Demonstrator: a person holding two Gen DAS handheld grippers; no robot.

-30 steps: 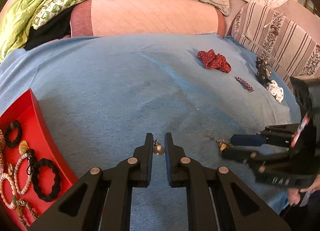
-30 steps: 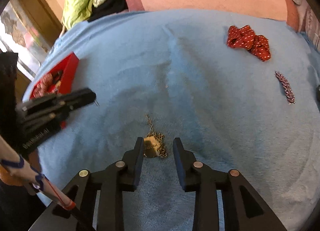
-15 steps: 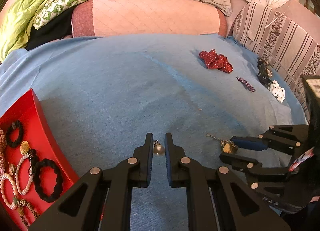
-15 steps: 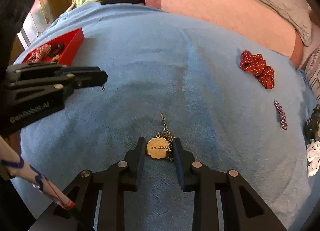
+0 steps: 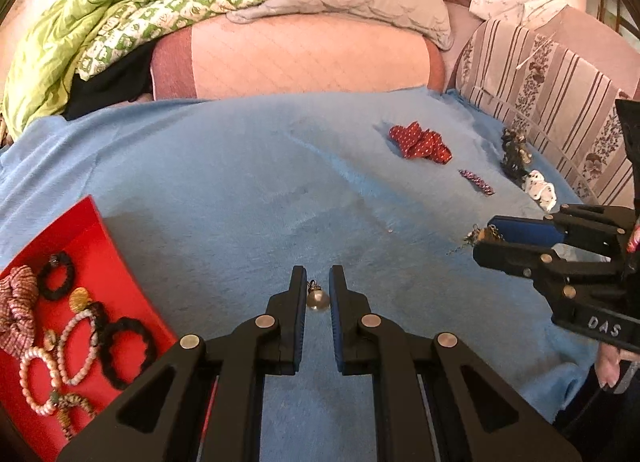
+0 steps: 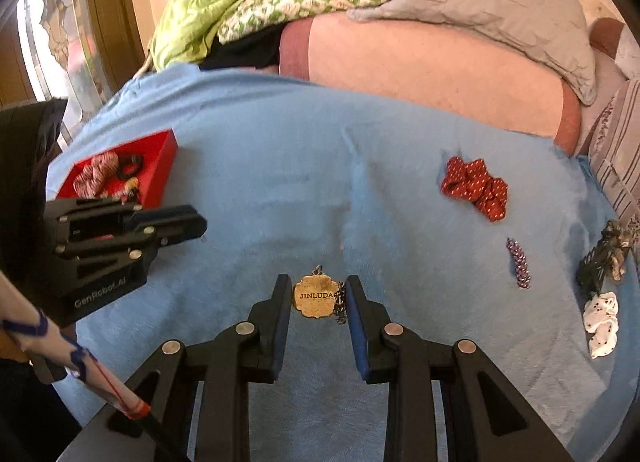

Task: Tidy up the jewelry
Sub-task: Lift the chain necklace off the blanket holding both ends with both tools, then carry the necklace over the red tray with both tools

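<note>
My left gripper is shut on a small round silver pendant, held above the blue bedspread. My right gripper is shut on a gold medallion marked JINLUDA, with its chain bunched against the right finger. It holds the medallion above the bedspread. The right gripper also shows in the left wrist view at the right. The left gripper shows in the right wrist view at the left. A red tray with bracelets, hair ties and a scrunchie sits at the left; it also shows in the right wrist view.
On the bedspread at the right lie a red dotted scrunchie, a purple braided piece, a dark hair clip and a white dotted scrunchie. Pillows and a green quilt lie at the back.
My right gripper closed on the gold medallion and lifted it off the bedspread, chain trailing. My left gripper stayed shut on the silver pendant and hardly moved.
</note>
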